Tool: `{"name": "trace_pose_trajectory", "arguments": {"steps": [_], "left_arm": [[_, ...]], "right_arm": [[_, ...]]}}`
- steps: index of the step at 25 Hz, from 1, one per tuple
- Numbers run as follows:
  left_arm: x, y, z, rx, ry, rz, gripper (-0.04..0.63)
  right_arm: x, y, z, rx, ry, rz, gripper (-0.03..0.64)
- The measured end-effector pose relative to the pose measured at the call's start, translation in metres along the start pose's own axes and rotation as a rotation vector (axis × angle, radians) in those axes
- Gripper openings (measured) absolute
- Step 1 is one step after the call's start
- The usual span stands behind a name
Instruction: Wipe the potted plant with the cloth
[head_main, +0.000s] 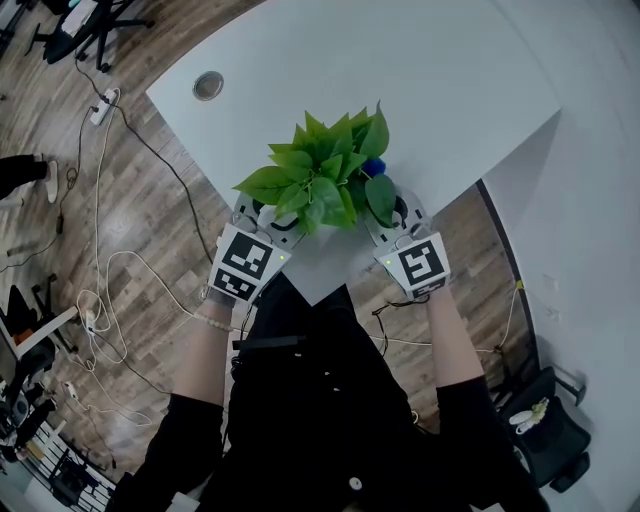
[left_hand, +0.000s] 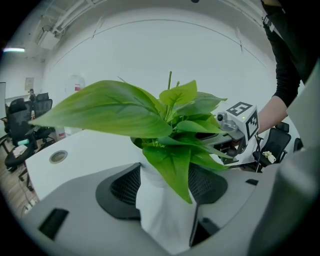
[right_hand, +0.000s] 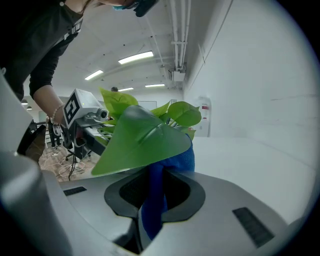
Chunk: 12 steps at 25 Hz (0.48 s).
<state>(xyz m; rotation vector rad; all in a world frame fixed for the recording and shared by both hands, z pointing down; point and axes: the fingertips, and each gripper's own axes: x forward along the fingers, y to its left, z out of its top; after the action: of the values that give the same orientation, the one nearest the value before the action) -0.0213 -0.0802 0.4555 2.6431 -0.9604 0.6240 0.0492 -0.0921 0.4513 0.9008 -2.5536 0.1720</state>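
Black-clad torso (head_main: 320, 400) up close, both arms reaching to the white tabletop (head_main: 420, 80) edge. Left gripper (head_main: 268, 215): jaws spread wide, clamped on the white pot (left_hand: 165, 210) of the potted plant (head_main: 325, 175). Right gripper (head_main: 398, 212): jaws pinched on the blue cloth (right_hand: 152, 200), tucked under a leaf.

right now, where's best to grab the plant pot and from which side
The white pot by its bare side wall, from the person's side, fingers on opposite flanks: it stands upright and the leaves overhang the rim, blocking a top approach.
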Motion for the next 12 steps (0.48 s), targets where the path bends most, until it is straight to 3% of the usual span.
{"name": "trace_pose_trajectory", "arguments": {"steps": [12], "left_arm": [[0.001, 0.001, 0.000, 0.025, 0.009, 0.006, 0.285]], "right_arm": [[-0.005, 0.031, -0.006, -0.011, 0.025, 0.007, 0.084]]}}
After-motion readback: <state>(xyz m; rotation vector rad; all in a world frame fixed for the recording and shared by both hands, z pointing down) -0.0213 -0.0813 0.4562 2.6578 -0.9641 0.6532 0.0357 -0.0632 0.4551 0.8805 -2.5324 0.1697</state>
